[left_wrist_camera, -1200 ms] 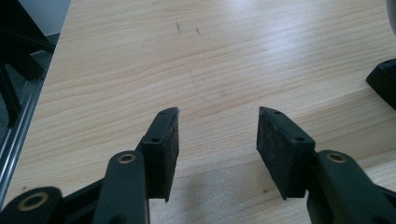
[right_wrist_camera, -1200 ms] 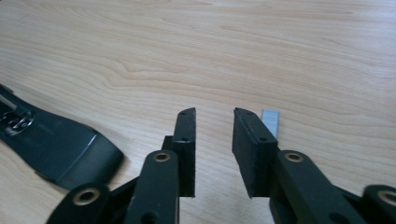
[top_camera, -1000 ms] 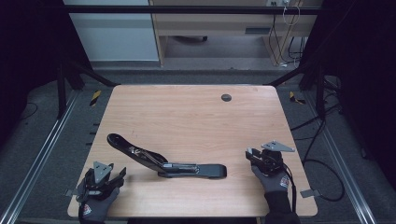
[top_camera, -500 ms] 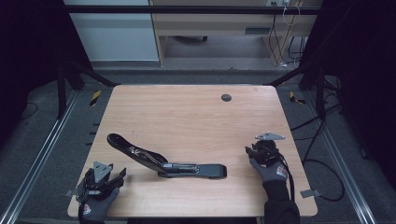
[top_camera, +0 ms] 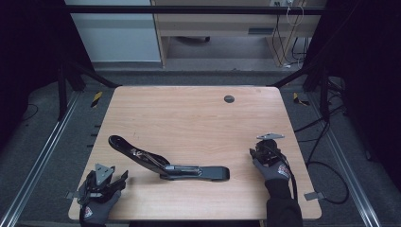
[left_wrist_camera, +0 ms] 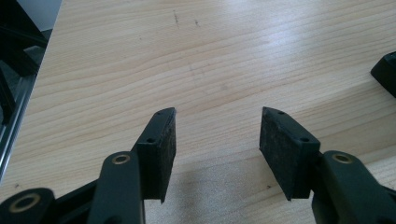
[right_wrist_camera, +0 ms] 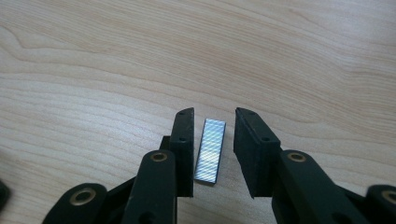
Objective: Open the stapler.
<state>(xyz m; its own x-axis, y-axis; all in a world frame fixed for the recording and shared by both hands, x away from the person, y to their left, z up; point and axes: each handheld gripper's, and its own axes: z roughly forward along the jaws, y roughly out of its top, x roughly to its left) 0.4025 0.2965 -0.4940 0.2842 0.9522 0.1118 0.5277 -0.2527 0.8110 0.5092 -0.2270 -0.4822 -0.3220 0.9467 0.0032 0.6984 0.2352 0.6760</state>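
Observation:
A black stapler (top_camera: 165, 165) lies swung open on the wooden table (top_camera: 189, 118), its arm raised toward the left. A short silver strip of staples (right_wrist_camera: 210, 150) lies flat on the wood to its right. My right gripper (right_wrist_camera: 215, 116) straddles that strip; its jaws have just been closing, but a gap still shows beside the strip, so it is open. In the high view the right gripper (top_camera: 256, 152) is right of the stapler's base. My left gripper (left_wrist_camera: 217, 128) stands open over bare wood at the front left corner (top_camera: 120, 177), with the stapler's tip (left_wrist_camera: 385, 72) off to its right.
A small dark round grommet (top_camera: 229, 99) sits near the table's far edge. Metal rails run along both sides of the table, and cables trail on the floor at the right. Bare wood spans the far half of the table.
My right hand has shifted a little left and farther from the front edge. The left hand and the stapler have not moved.

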